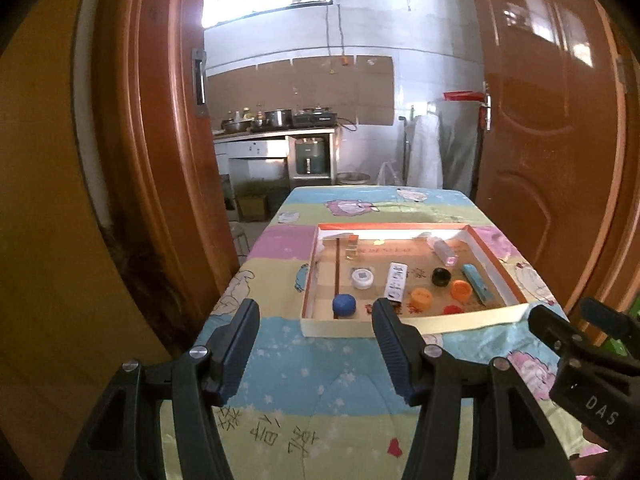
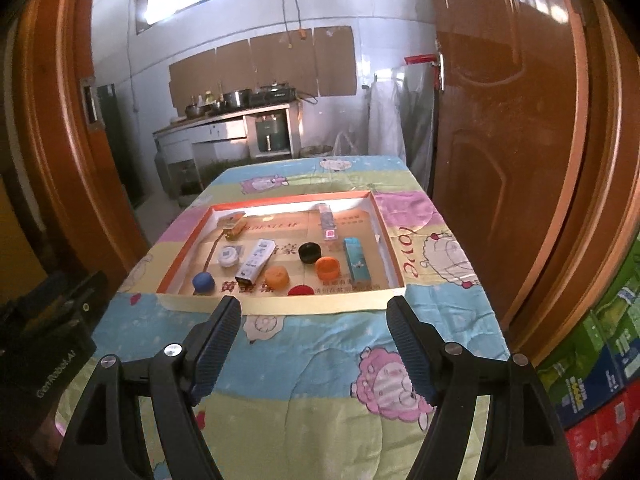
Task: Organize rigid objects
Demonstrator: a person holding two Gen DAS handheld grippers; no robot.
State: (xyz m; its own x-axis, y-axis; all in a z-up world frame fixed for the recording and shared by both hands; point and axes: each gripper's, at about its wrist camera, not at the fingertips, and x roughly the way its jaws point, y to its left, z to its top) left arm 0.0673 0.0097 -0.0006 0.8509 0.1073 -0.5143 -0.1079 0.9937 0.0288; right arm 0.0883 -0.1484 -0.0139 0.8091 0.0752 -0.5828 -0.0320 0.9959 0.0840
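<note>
Both the left gripper [image 1: 316,322] and the right gripper [image 2: 314,316] hover spread and empty before the shallow box [image 2: 280,305], where caps and small cartons lie scattered.

I hold both grippers level and side by side, the left gripper [image 1: 316,316] with its jaws spread wide and empty, the right gripper [image 2: 314,314] likewise agape, its dark body showing at my left camera's edge.
</note>
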